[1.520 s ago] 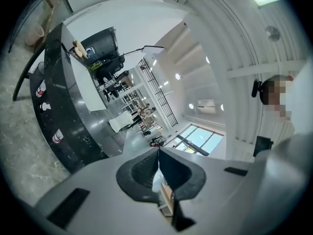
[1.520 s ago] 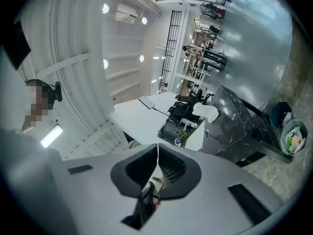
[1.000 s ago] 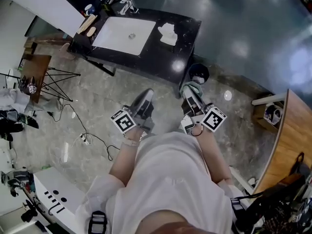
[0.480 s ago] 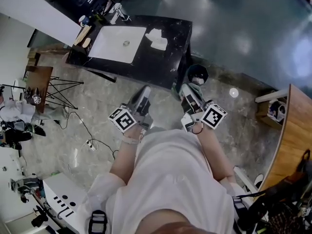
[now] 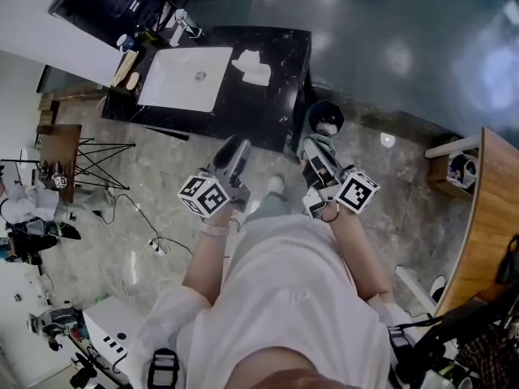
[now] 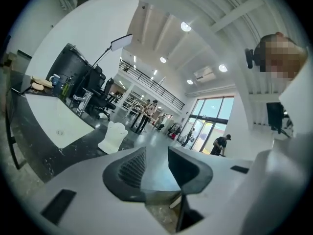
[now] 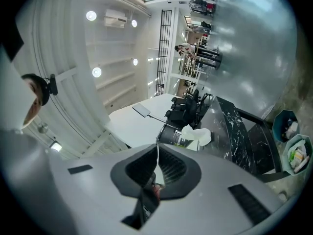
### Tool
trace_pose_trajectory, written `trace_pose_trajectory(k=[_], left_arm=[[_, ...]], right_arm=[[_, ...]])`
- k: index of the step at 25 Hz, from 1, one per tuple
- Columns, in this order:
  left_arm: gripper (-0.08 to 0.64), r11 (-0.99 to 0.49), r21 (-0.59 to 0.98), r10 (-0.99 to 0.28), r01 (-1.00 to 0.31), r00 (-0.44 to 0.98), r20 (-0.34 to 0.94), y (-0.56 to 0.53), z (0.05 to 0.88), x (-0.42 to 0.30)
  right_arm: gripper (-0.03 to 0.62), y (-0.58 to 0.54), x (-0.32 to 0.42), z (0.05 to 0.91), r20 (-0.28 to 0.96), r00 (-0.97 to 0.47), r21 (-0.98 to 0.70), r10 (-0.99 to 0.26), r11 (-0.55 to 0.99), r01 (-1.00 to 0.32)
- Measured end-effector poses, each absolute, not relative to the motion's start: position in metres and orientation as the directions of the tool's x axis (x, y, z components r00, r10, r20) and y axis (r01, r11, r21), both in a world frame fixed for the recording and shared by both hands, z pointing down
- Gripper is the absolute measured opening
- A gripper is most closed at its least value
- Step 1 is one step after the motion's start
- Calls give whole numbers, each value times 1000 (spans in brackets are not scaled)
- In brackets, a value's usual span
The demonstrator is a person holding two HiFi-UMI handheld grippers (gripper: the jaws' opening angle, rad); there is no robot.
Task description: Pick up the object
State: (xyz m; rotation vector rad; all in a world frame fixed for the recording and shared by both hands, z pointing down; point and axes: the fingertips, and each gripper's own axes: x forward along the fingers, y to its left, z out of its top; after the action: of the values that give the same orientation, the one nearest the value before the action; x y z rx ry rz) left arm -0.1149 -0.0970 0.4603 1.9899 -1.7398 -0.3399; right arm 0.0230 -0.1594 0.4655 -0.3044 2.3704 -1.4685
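Now the left gripper [image 6: 157, 163] just opening, fingers spreading around nothing, right gripper [image 7: 157, 166] pressing fingers together, white object [image 6: 112, 136] lying ahead-left of the left fingers

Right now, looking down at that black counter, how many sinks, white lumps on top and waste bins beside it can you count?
Sink basin: 1
White object: 1
Waste bins: 2
Total: 4
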Motion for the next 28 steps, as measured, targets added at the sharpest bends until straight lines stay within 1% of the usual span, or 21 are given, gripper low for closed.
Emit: trace_pose_trajectory(k=[10, 13, 17, 28], left_arm=[[207, -137, 416, -960, -899, 225, 170, -144, 470, -173], [219, -170, 347, -947, -922, 251, 202, -156, 475, -185], [245, -239, 214, -917, -947, 292, 271, -172, 481, -194], [304, -432, 36, -828, -901, 413, 379, -244, 497, -222]], right_arm=[[21, -185, -10, 456, -150, -894, -883, -422, 464, -71], [21, -187, -20, 458, -126, -892, -881, -435, 462, -101], [21, -190, -29, 459, -89, -895, -873, -437, 468, -141], [21, -199, -41, 453, -35, -873, -841, -486, 487, -237]])
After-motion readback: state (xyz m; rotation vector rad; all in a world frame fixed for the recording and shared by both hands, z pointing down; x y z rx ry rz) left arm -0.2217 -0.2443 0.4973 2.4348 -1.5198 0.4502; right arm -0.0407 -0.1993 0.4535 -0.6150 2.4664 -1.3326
